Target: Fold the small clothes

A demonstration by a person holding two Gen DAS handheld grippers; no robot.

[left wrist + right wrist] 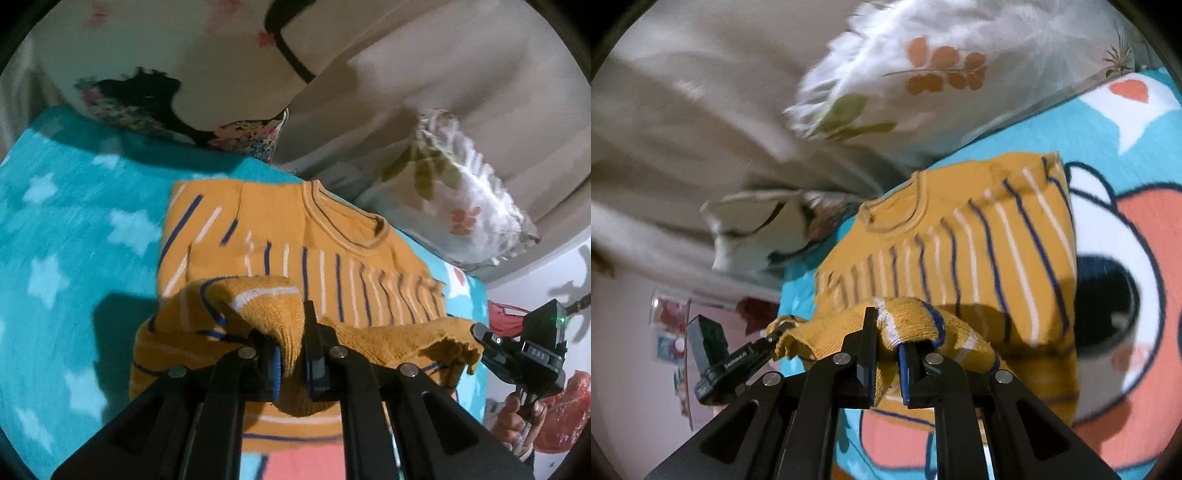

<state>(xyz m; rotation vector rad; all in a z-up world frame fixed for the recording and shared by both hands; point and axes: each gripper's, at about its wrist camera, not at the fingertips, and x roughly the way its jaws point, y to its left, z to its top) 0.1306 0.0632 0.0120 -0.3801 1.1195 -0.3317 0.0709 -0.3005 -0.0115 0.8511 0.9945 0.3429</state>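
Observation:
A mustard-yellow knit sweater (pixel 295 236) with blue and white stripes lies on a turquoise blanket (pixel 66 221), neckline toward the pillows. My left gripper (pixel 291 332) is shut on the sweater's bottom hem, lifted above the body. My right gripper (pixel 888 332) is shut on the other end of the same hem. The sweater (pixel 960 240) also shows in the right wrist view, its lower edge raised and folded over toward the collar. The right gripper (pixel 480 336) shows at the right of the left wrist view; the left gripper (pixel 775 336) shows at the left of the right wrist view.
A floral pillow (pixel 461 192) and a beige sheet (pixel 443 74) lie behind the sweater. A black-and-floral cushion (pixel 155 99) sits at the back left. The blanket carries a cartoon print (pixel 1126 277). Red bags (pixel 565 413) are past the bed edge.

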